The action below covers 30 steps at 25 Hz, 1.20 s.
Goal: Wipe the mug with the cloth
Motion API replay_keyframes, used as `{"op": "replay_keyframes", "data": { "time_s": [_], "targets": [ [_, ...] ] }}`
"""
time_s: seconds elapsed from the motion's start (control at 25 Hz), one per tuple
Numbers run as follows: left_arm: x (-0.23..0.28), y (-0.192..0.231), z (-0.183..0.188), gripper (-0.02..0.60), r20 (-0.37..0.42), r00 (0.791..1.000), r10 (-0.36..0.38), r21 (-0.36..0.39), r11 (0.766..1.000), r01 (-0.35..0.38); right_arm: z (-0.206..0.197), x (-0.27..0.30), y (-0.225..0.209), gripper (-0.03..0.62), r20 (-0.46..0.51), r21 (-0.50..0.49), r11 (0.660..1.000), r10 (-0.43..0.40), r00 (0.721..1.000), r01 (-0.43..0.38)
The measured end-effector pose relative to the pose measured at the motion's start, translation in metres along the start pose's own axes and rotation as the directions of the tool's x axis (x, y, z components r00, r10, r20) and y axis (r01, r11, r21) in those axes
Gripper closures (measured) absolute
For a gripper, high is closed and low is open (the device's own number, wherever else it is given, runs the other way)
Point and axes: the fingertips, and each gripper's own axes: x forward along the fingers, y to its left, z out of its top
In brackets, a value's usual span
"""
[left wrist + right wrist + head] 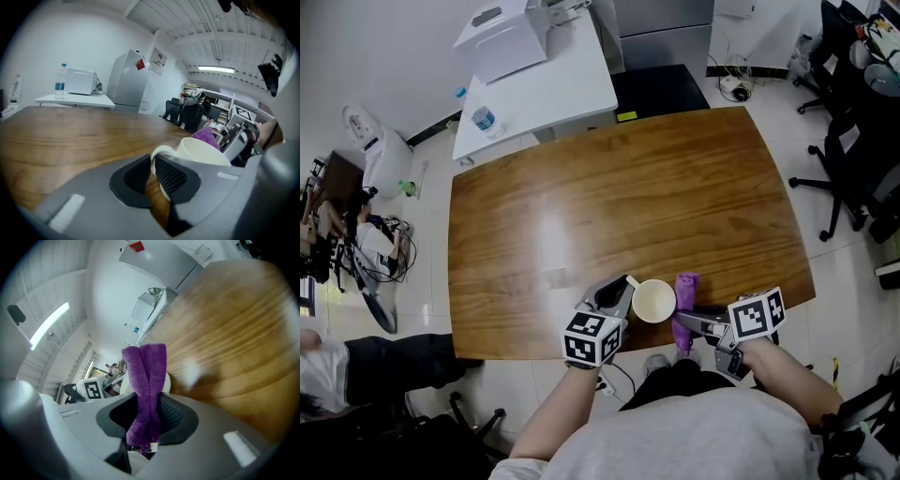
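Far left in the head view, at about 10 o'clock from the wooden table [609,187]: a white side table [572,89] with a water bottle [484,119] standing on it.

Near the front edge of the wooden table, at 6 o'clock: the left gripper [622,284], marker cube toward the person, jaws pointing to about 1 o'clock. Closed down to a narrow gap on the handle of the white mug [654,301], with the handle pinched between both pads, as seen clearly in the left gripper view. Mug upright on the wood, mouth up, body lying at about 4 o'clock from the jaw tips, outside the jaws; only the handle between them.

Next to the right, at the 3 o'clock side of the mug: the purple cloth [685,305], a folded strip running from 12 to 6 o'clock, close against the mug wall; cannot tell whether really touching.

Further right: the right gripper [681,322], jaws pointing to about 9 o'clock, toward the mug. Clamped nearly together on the lower part of the cloth, with the rest of the strip sticking out beyond the pads and a little of the mug showing behind it in the right gripper view.

Far right, at 3 o'clock from the table: black office chairs [848,159] on the pale floor.
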Motion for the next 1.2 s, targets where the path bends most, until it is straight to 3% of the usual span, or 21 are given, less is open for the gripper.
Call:
{"op": "replay_keyframes", "data": {
  "time_s": [0.24,0.4,0.88,1.04,1.2],
  "targets": [
    [0.0,0.003,-0.001,0.558,0.004,1.0,0.006,0.01,1.0,-0.006,-0.014,0.019,-0.026,0.471,-0.044,0.028,0.998,-0.062,0.997,0.064],
    [0.0,0.005,-0.002,0.56,0.001,1.0,0.011,0.033,0.999,-0.011,-0.012,0.022,-0.032,0.47,-0.021,0.08,0.995,-0.062,0.998,0.063],
    [-0.012,0.002,-0.01,0.565,-0.038,0.999,-0.021,0.056,0.998,0.023,0.03,0.008,-0.023,0.471,0.085,0.071,0.996,-0.059,0.995,0.053],
    [-0.015,0.0,-0.013,0.563,-0.057,0.995,-0.079,0.122,0.989,0.086,0.026,-0.012,-0.009,0.471,0.101,0.053,0.998,-0.047,0.994,0.042],
    [-0.016,-0.004,-0.015,0.532,-0.096,0.982,-0.165,0.173,0.968,0.18,-0.003,-0.024,0.018,0.471,0.087,0.12,0.991,0.049,0.995,-0.059]
  ]
}}
